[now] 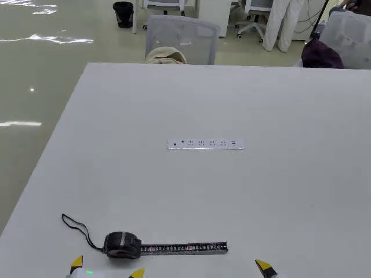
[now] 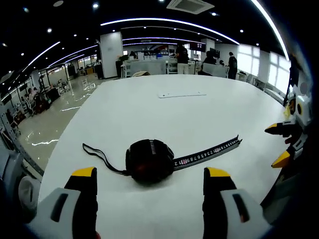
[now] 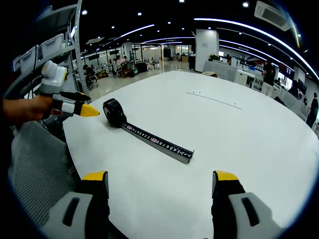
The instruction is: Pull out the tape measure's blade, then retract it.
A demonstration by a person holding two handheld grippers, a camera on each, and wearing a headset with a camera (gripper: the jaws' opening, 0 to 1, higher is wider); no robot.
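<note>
The black tape measure (image 1: 122,244) lies on the near left part of the white counter (image 1: 243,197). Its blade (image 1: 184,249) sticks out flat to the right. A thin strap (image 1: 75,226) curls off to the left. My left gripper (image 2: 149,172) hangs just in front of it, fingers spread wide. My right gripper (image 3: 160,175) is near the blade's tip, fingers spread too.

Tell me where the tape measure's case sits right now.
In the head view the black case lies on the table near its front edge, just ahead of the left gripper, blade extended rightward.
</note>
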